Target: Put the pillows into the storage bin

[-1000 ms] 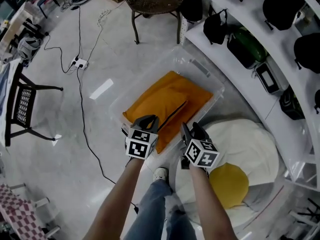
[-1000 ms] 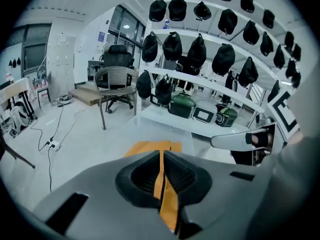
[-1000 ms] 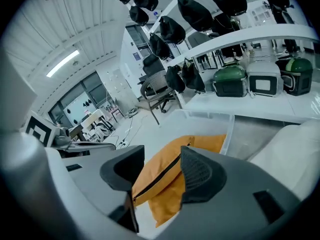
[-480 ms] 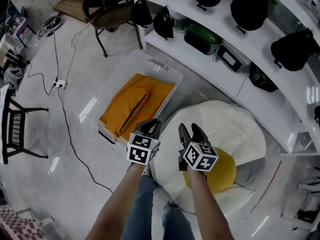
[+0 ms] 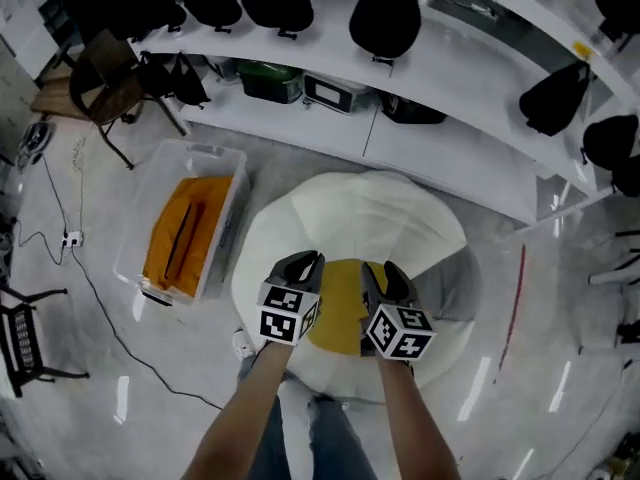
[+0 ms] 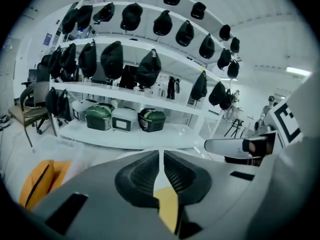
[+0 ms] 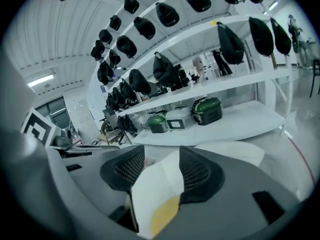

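Yellow fabric pillow [image 5: 340, 290] noted in the head view: it lies on top of a large round white floor cushion [image 5: 370, 218] and shows in the gap between our two grippers, partly covered by both. The left gripper [image 5: 307, 260] sits at the pillow's left edge, the right gripper [image 5: 382, 271] at its right edge. We cannot tell from this view whether either one touches the fabric. The clear plastic storage bin [image 5: 226, 160] stands on the pale floor to the left of the white cushion, well apart from both grippers. A flat orange pillow with a dark line along it [image 5: 180, 240] lies inside the bin. White shelving [image 5: 450, 93] carrying black bags [image 5: 385, 13] runs behind.

Left gripper view: the jaws are closed together, only a hairline gap between the ribbed pads, and nothing is pinched in them. The yellow pillow [image 6: 168, 206] shows just below the tips. The orange pillow [image 6: 36, 180] is far off at the lower left edge.

Right gripper view: the jaws stand apart. Through the gap we see the white cushion [image 7: 155, 184] and, lower down, a patch of the yellow pillow [image 7: 162, 215]. The pads press on neither.
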`<state>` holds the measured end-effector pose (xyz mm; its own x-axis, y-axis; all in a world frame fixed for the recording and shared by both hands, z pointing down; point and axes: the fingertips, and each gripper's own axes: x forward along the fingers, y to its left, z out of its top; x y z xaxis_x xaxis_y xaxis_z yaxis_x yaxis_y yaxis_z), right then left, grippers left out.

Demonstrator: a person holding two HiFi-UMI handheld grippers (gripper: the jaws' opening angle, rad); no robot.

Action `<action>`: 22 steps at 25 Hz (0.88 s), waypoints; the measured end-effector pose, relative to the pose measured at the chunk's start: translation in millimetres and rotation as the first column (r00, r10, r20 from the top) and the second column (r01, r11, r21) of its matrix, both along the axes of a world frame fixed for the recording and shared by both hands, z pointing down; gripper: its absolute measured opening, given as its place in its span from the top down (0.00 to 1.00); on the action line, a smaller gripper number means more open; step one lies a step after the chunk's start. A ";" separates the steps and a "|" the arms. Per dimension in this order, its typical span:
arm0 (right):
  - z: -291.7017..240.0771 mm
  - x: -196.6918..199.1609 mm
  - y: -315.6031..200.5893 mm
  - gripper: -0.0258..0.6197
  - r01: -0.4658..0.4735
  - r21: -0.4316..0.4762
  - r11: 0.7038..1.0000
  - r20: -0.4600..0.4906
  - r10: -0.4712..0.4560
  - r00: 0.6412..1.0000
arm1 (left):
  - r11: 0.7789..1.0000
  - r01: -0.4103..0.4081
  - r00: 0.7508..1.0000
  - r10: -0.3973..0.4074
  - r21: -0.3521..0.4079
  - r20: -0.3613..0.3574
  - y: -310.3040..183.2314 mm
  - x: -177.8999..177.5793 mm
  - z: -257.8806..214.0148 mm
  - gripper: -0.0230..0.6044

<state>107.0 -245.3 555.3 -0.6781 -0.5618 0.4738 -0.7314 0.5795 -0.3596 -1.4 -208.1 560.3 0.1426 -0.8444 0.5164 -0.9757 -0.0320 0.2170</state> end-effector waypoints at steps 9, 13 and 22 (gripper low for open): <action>-127.4 182.8 8.7 0.66 -0.125 0.140 0.982 -0.012 0.127 0.992 | 0.986 -0.138 0.990 0.139 0.096 0.000 -11.8 166.3 -117.5 0.92; -197.2 213.8 17.1 0.74 -0.190 0.225 0.956 0.033 0.187 0.982 | 0.978 -0.133 0.991 0.131 0.161 0.023 2.7 180.1 -181.4 0.92; -322.3 244.9 44.4 0.84 -0.276 0.319 0.907 0.133 0.246 0.960 | 0.950 -0.170 0.985 0.163 0.262 0.049 42.2 202.4 -304.9 0.92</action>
<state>351.9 -200.9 233.0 -0.5160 -0.8385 0.1752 -0.8471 0.4692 -0.2495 201.0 -166.0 255.5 0.2819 -0.9165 0.2838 -0.9569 -0.2468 0.1533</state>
